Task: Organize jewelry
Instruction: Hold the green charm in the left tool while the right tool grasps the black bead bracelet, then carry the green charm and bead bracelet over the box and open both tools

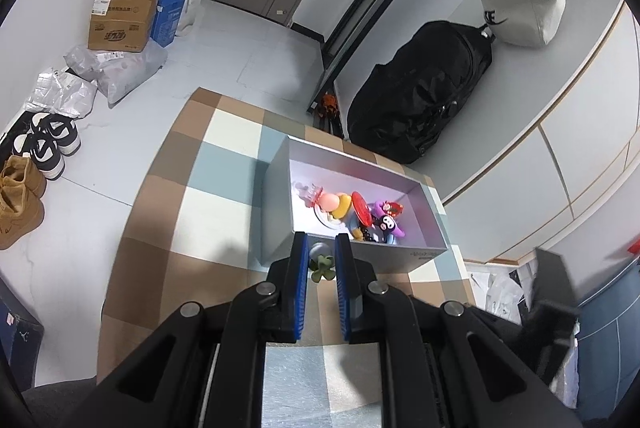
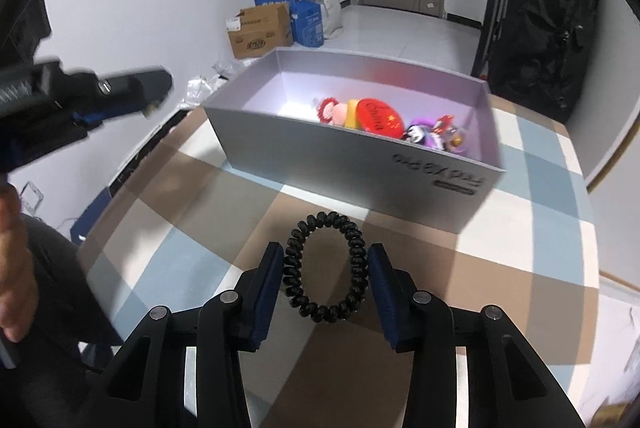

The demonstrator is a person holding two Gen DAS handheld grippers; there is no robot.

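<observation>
Left gripper (image 1: 322, 252): held a small green charm (image 1: 323, 267) near the box's near wall.
Grey box (image 2: 352, 164): stood on the checkered table (image 2: 192, 188), trinkets (image 2: 372, 118) inside.
Right gripper (image 2: 326, 268): was open around the black coil hair tie (image 2: 325, 268), which lay on the table.

checked tablecloth (image 2: 256, 188): tan, brown, pale blue, cream squares | open cardboard box (image 2: 340, 160): silver-grey outside, pale lilac inside, dark lettering | coiled plastic hair tie (image 2: 325, 266): glossy black | round disc (image 2: 378, 118) in box: red, gold marks | small clover-shaped charm (image 1: 323, 265): olive green | gripper pads (image 1: 301, 288): blue on black frames
</observation>
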